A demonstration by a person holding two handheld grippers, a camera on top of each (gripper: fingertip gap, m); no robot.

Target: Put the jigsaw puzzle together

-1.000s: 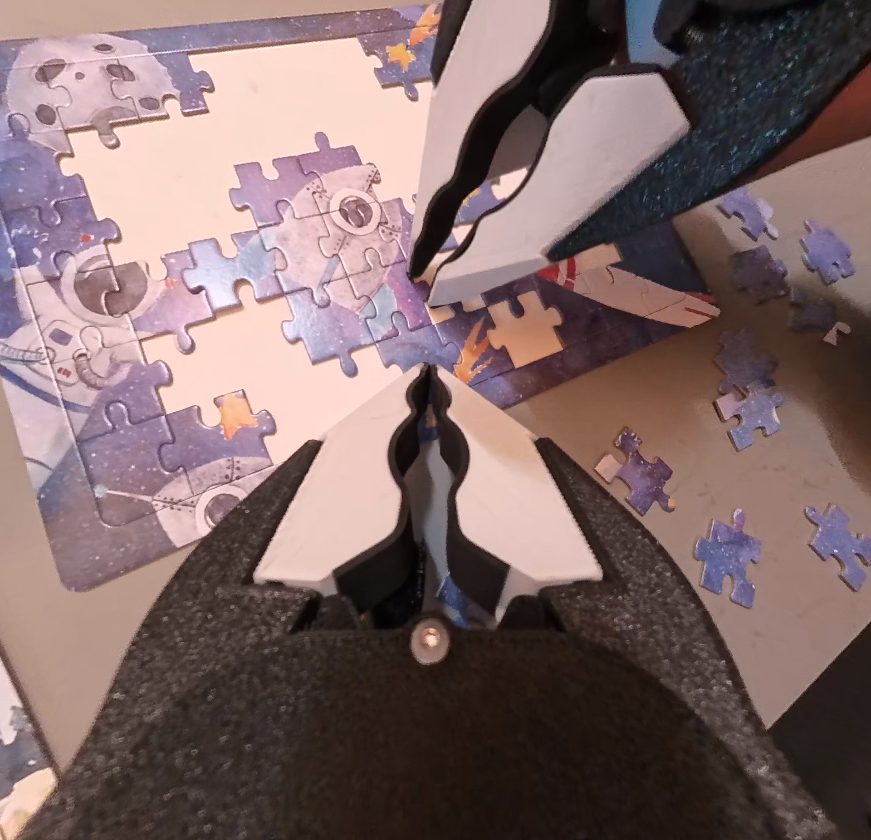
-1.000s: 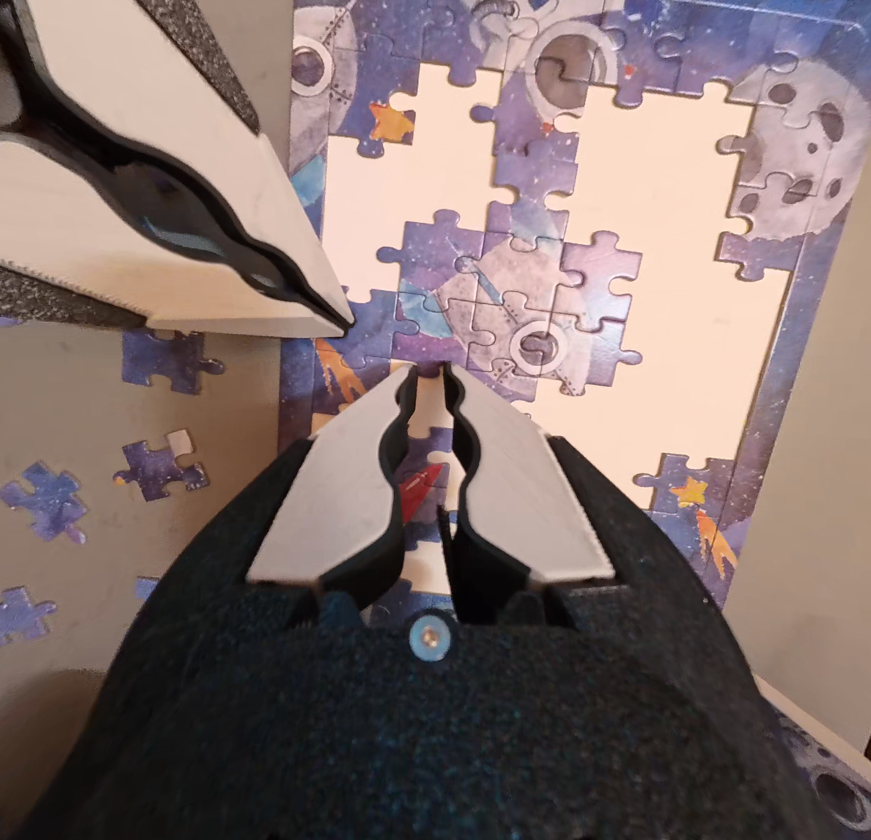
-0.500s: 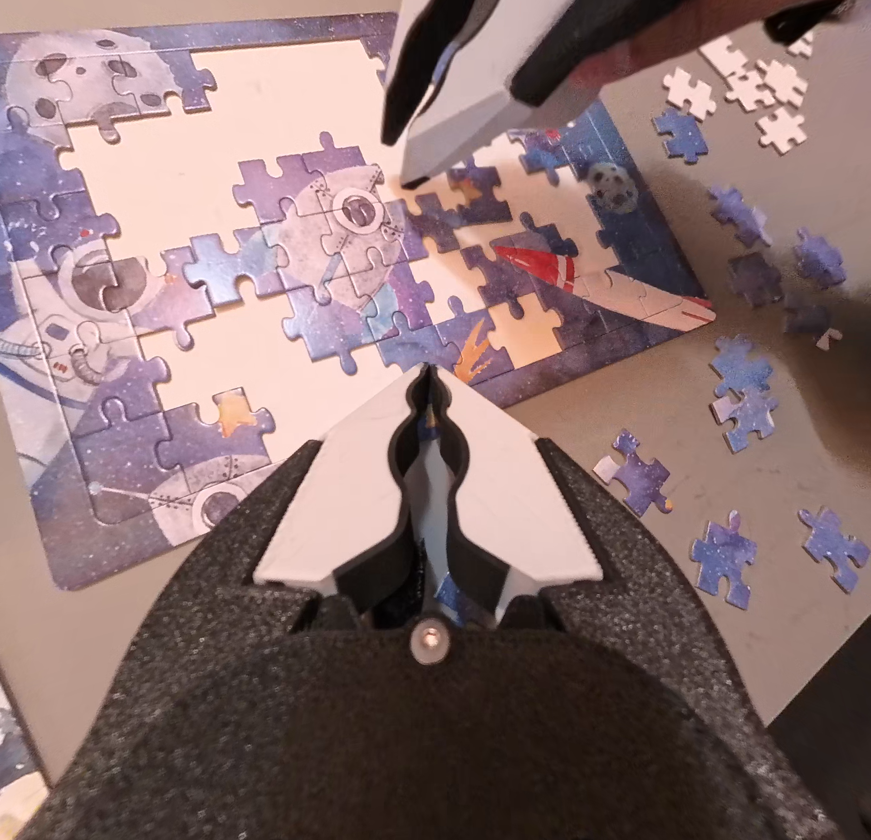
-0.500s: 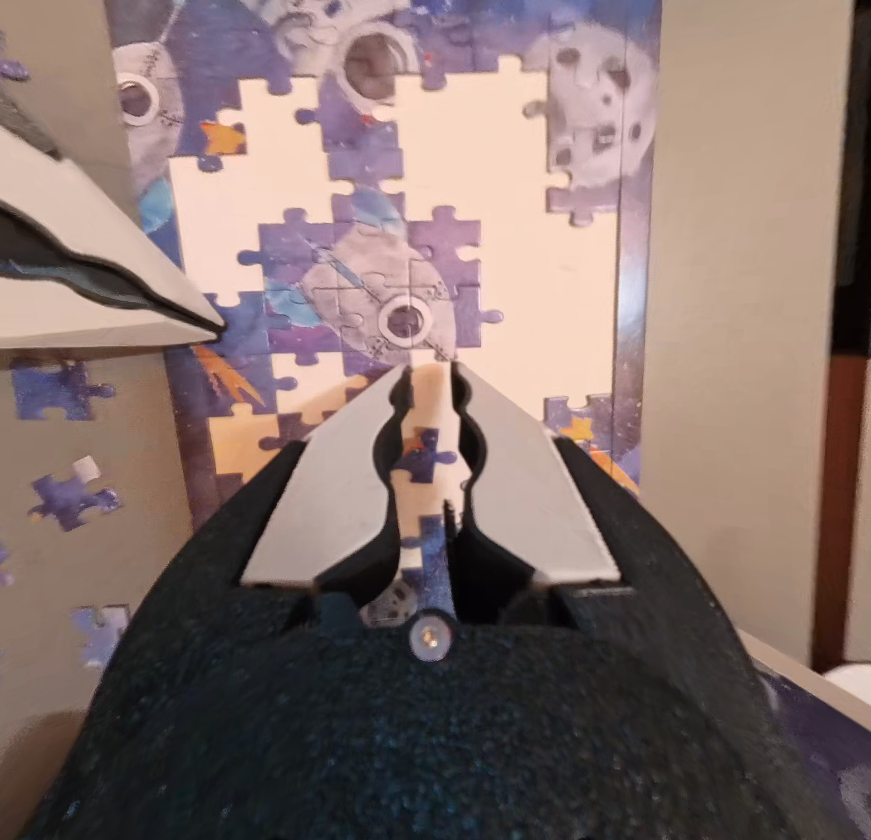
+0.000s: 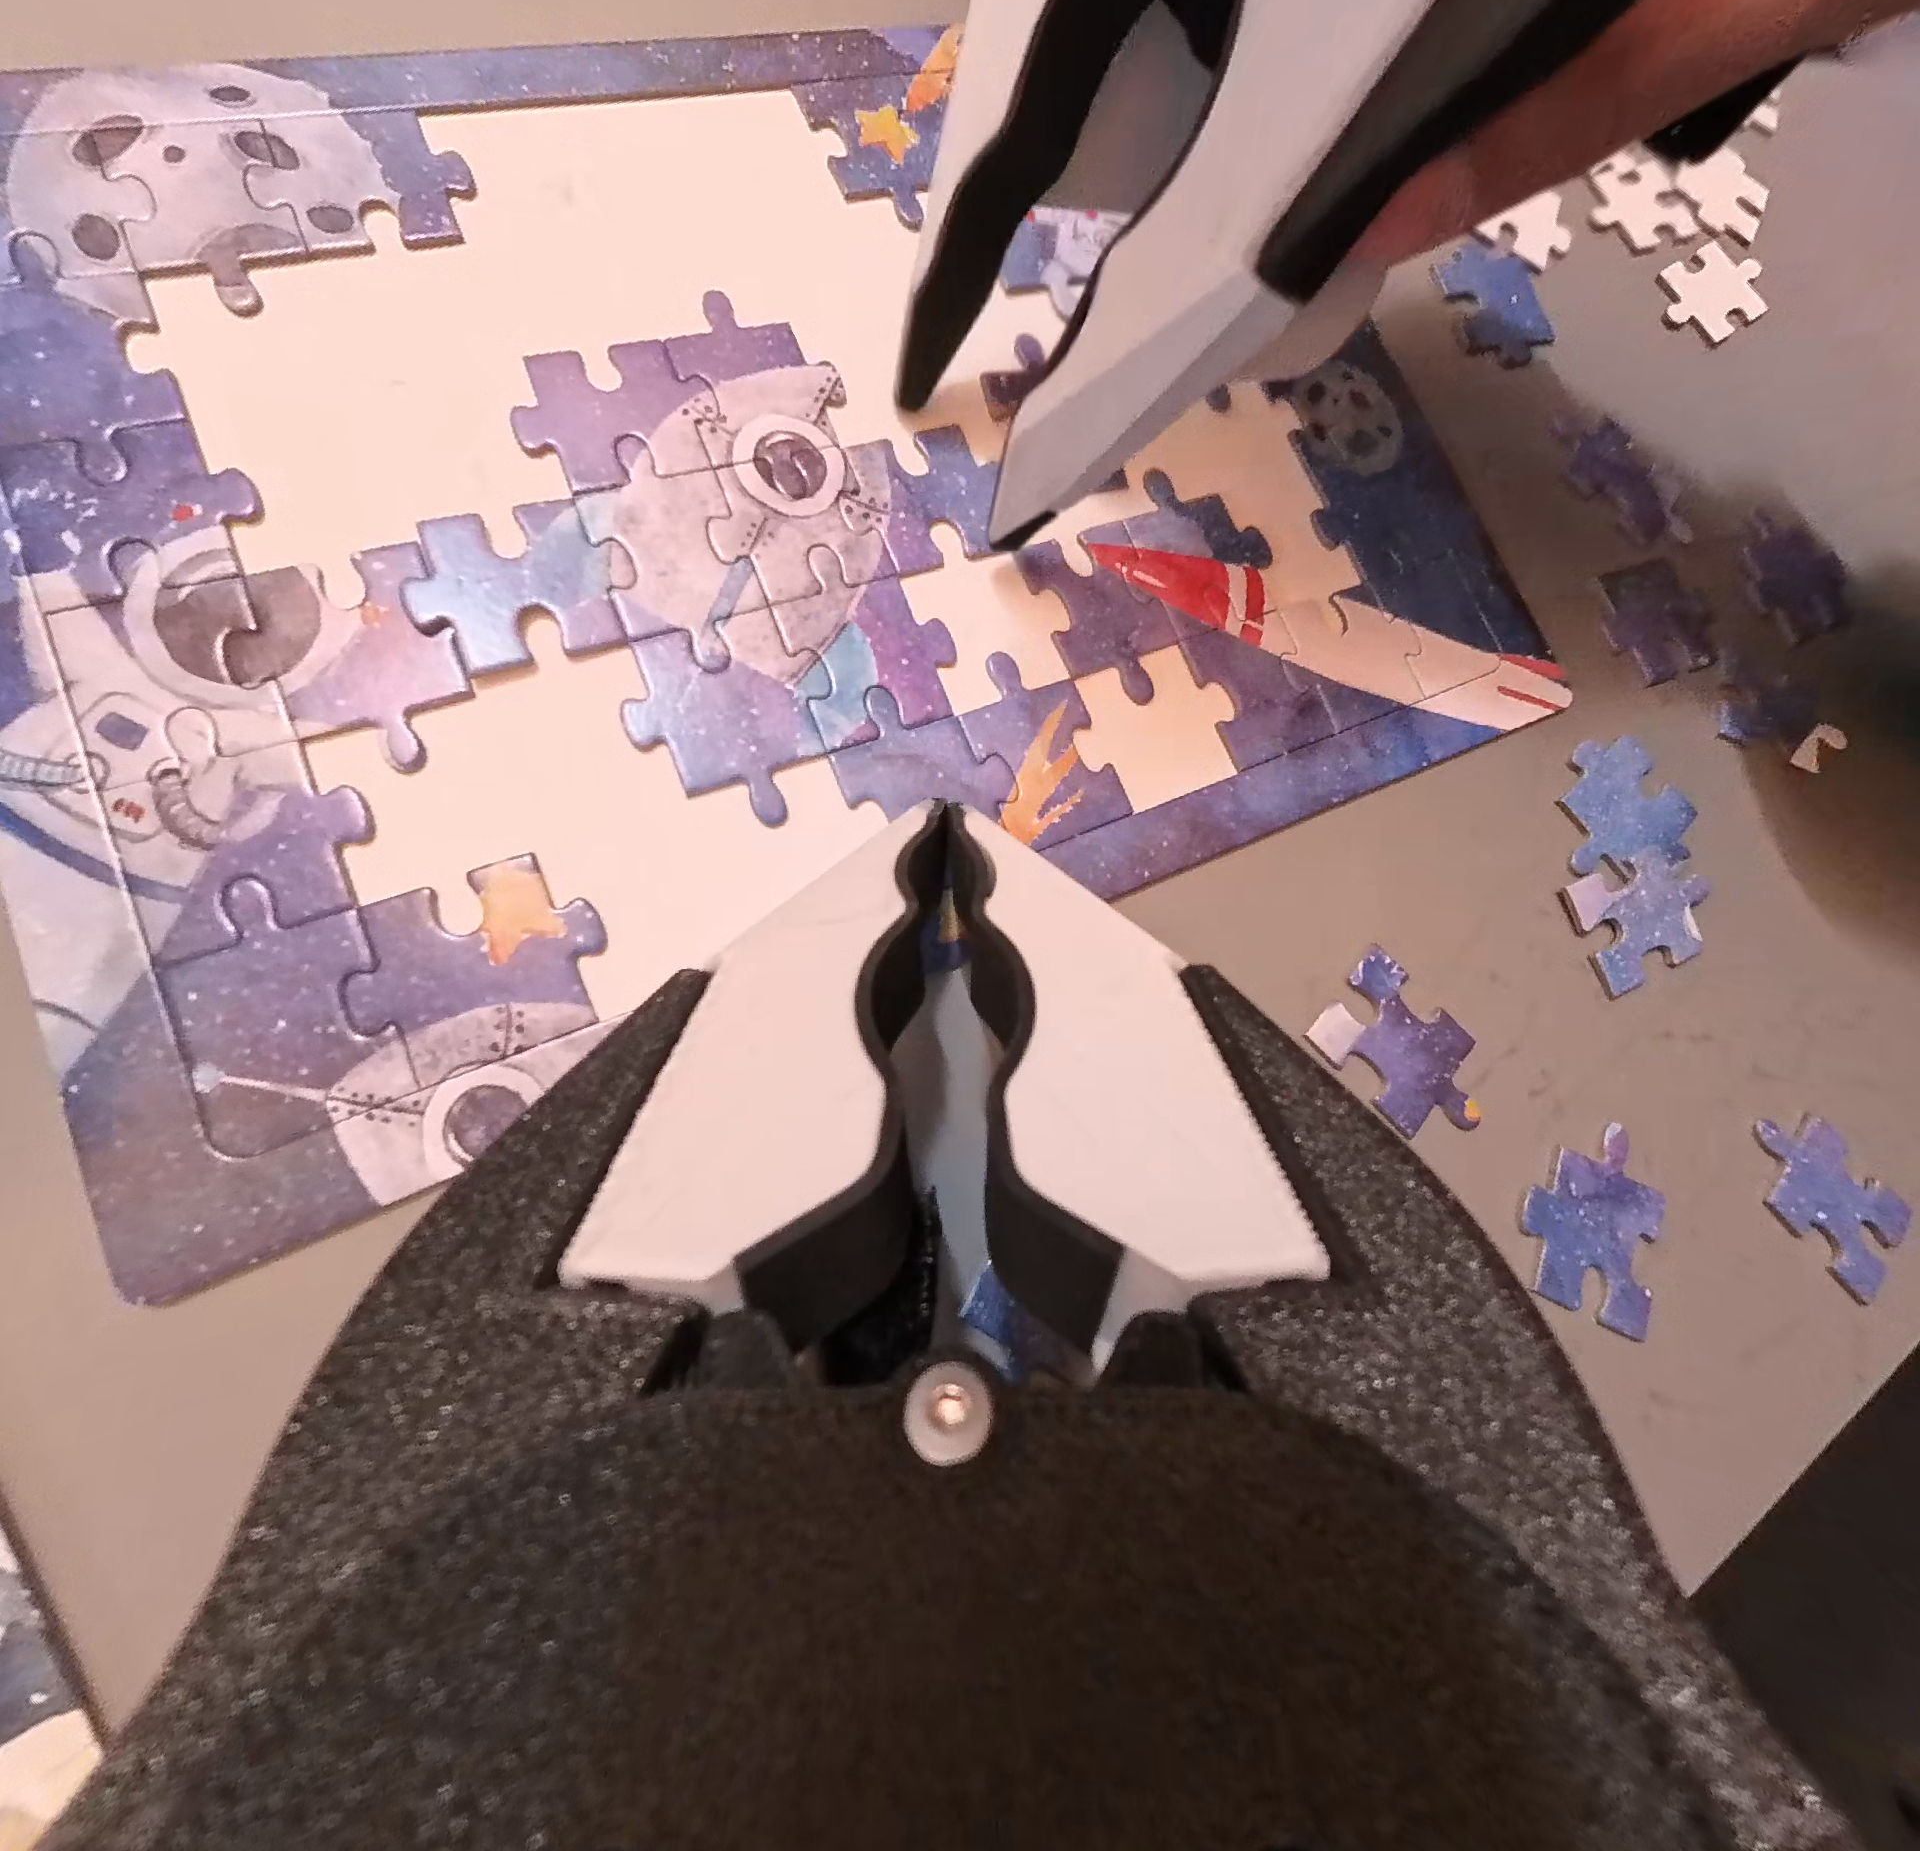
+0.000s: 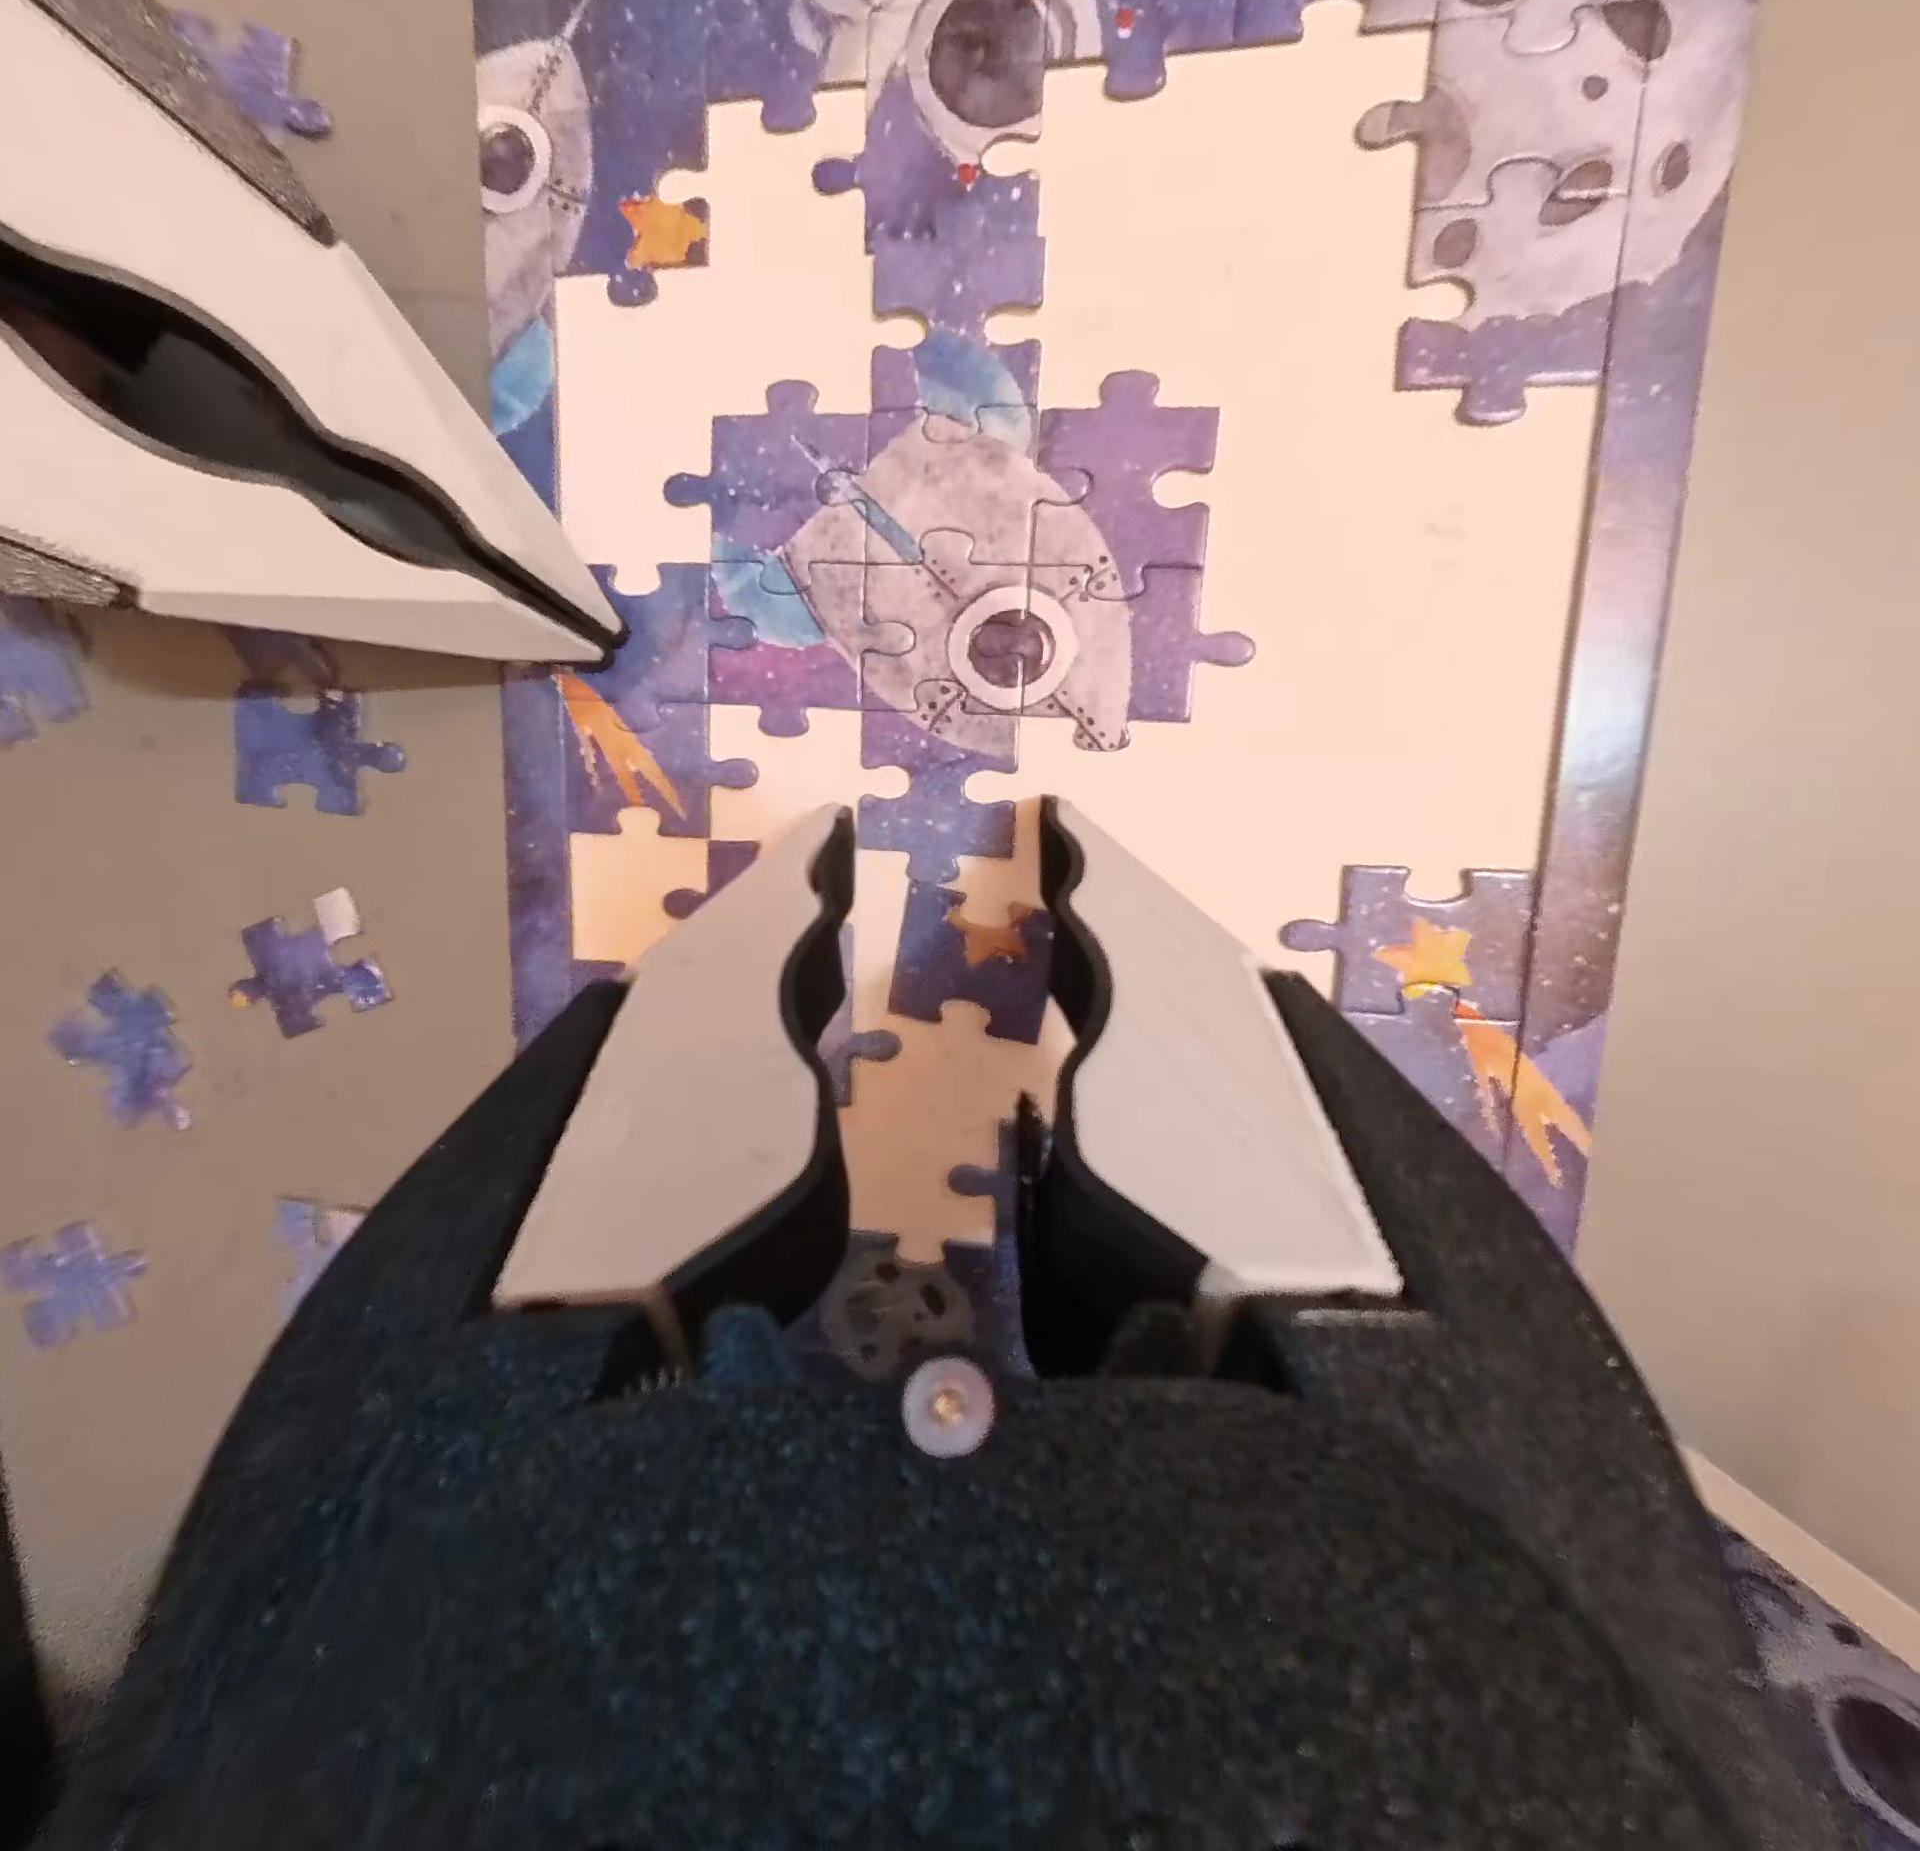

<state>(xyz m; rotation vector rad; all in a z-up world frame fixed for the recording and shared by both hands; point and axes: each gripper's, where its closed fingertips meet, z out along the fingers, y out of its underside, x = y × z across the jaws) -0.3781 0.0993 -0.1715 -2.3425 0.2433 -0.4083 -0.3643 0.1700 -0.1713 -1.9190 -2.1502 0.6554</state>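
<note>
The space jigsaw lies in its blue-framed tray [image 5: 571, 76], partly filled, with bare cream gaps. My right gripper [image 6: 945, 812] is open low over the tray. A dark blue piece with an orange star [image 6: 977, 954] lies flat between its fingers, next to the rocket cluster [image 6: 966, 575]. In the left wrist view the right gripper [image 5: 961, 461] comes in from the top and hides most of that piece. My left gripper [image 5: 945, 816] is shut over the tray's near edge. It also shows in the right wrist view [image 6: 597, 646], its tip at the tray's left border.
Several loose blue pieces [image 5: 1403, 1053] lie on the grey table right of the tray, with white face-down ones [image 5: 1704, 295] farther back. In the right wrist view loose pieces [image 6: 307, 960] lie left of the tray [image 6: 1600, 658]. The table edge [image 5: 1766, 1489] runs at lower right.
My right gripper has moved off the rocket area, come down over the tray and opened wider; the star piece now lies between its fingers. My left gripper has stayed shut and nearly still.
</note>
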